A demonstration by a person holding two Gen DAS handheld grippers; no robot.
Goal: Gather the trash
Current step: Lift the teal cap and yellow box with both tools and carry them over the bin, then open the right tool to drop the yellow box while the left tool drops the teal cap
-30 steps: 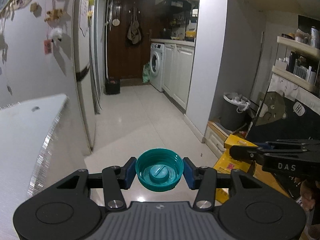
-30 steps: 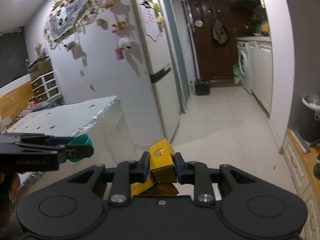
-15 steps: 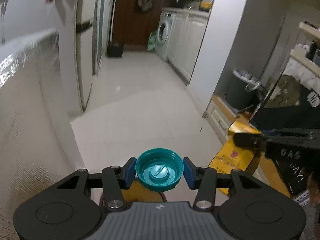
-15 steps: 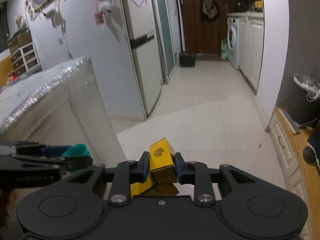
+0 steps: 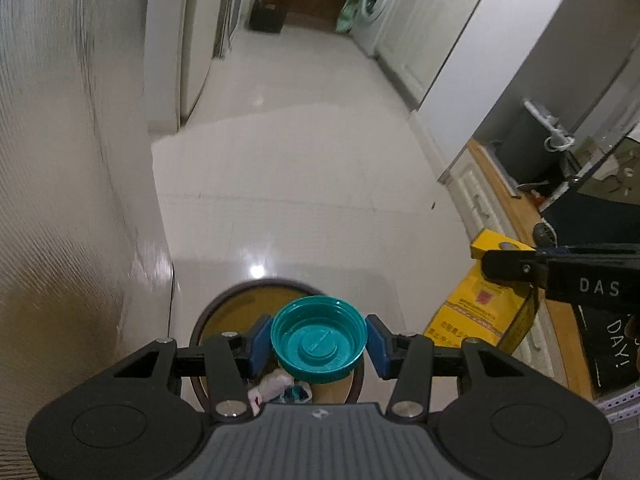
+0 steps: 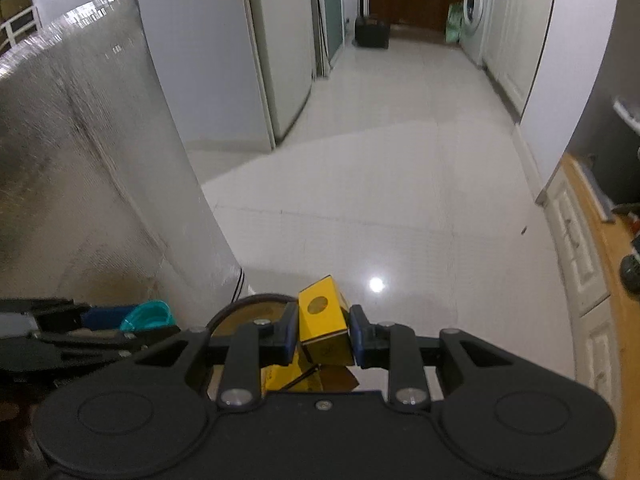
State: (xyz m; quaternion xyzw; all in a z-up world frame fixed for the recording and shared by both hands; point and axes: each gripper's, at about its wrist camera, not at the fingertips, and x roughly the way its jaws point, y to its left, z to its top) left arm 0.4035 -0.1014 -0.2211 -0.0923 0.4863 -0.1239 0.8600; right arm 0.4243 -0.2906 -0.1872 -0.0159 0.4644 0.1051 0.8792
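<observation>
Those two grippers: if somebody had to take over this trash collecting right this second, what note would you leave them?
Left gripper: shut on the teal bottle cap, held directly over the round bin on the floor.
Right gripper: shut on the yellow carton, beside the bin's rim, to its right.
Bin: some crumpled trash already lies inside.
Done: both pieces picked up and carried to the bin.
Left: open the left gripper to drop the cap, then bring the carton over the opening and release it.
</observation>
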